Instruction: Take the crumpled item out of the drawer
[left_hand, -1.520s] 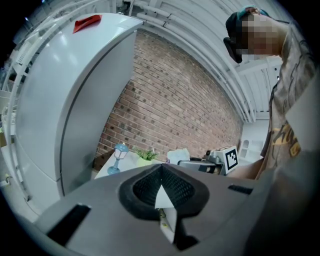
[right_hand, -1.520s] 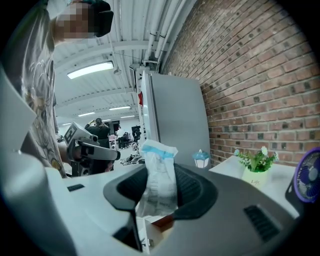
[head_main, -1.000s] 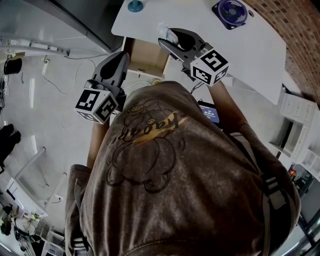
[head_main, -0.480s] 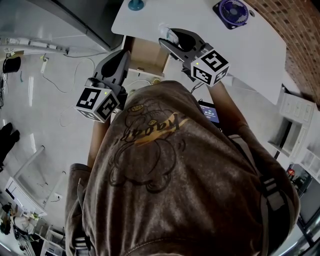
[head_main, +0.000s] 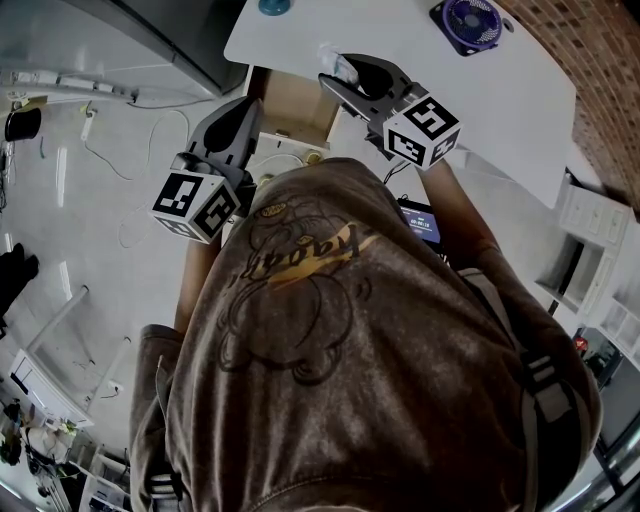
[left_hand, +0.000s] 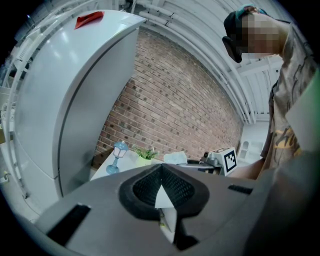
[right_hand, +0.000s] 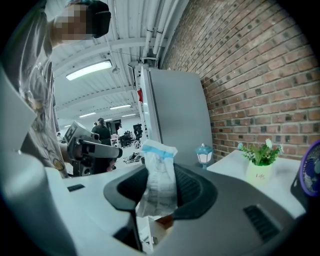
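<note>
In the head view my right gripper (head_main: 350, 78) is shut on the crumpled item (head_main: 338, 66), a white wrapper with a blue edge, held up over the white table's near edge. The right gripper view shows that wrapper (right_hand: 159, 175) standing upright, pinched between the dark pads. The open wooden drawer (head_main: 290, 108) lies just left of and below it, under the tabletop. My left gripper (head_main: 238, 118) hovers beside the drawer's left side. In the left gripper view its jaws (left_hand: 161, 172) are shut with nothing between them.
The white table (head_main: 500, 90) carries a blue lamp (head_main: 272, 8), a purple fan (head_main: 466, 20) and a small potted plant (right_hand: 259, 170). A tall grey fridge (left_hand: 65, 100) stands left of the table before a brick wall. Cables lie on the floor at left.
Both grippers stay almost still; the right one keeps its hold on the crumpled wrapper above the drawer.
</note>
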